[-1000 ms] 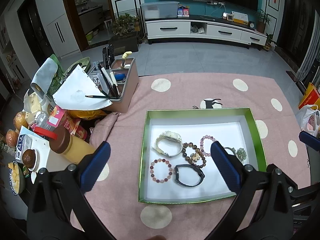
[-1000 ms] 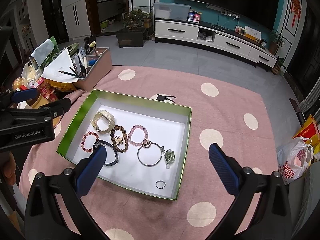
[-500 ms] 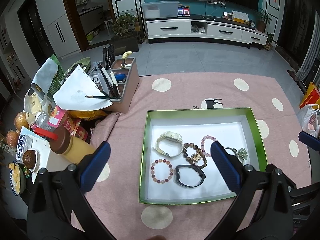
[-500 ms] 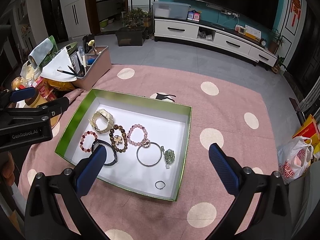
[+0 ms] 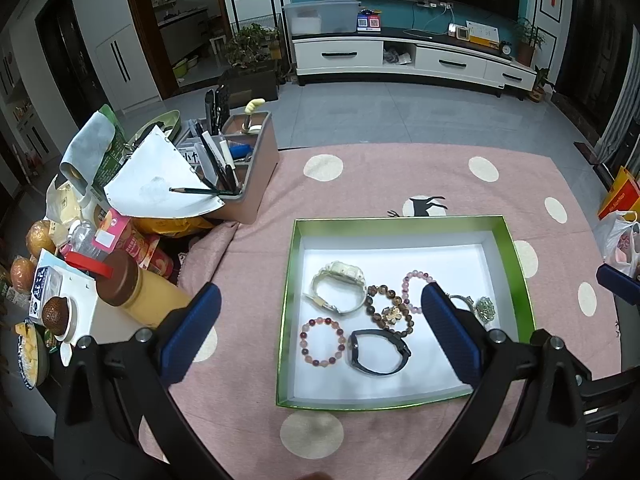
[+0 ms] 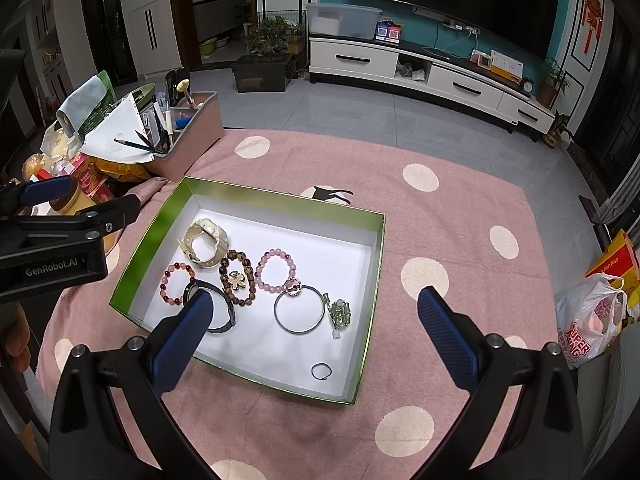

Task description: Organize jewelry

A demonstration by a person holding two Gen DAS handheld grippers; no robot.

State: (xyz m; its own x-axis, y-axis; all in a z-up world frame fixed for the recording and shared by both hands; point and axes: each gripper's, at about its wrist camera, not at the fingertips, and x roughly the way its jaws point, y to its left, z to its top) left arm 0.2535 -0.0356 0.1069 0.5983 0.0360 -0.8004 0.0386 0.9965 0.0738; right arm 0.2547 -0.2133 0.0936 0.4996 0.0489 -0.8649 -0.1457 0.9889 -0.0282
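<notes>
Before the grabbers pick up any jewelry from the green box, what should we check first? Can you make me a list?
1. Left gripper open and holding nothing: ok.
2. Right gripper open and holding nothing: ok.
3. Green box flat on the pink spotted cloth: ok.
4. Small ring lying apart from the rest: ok.
5. Silver bangle free of the pink bead bracelet: not ok, they touch at a charm.
6. Black band free of the brown bead bracelet: cannot tell.
</notes>
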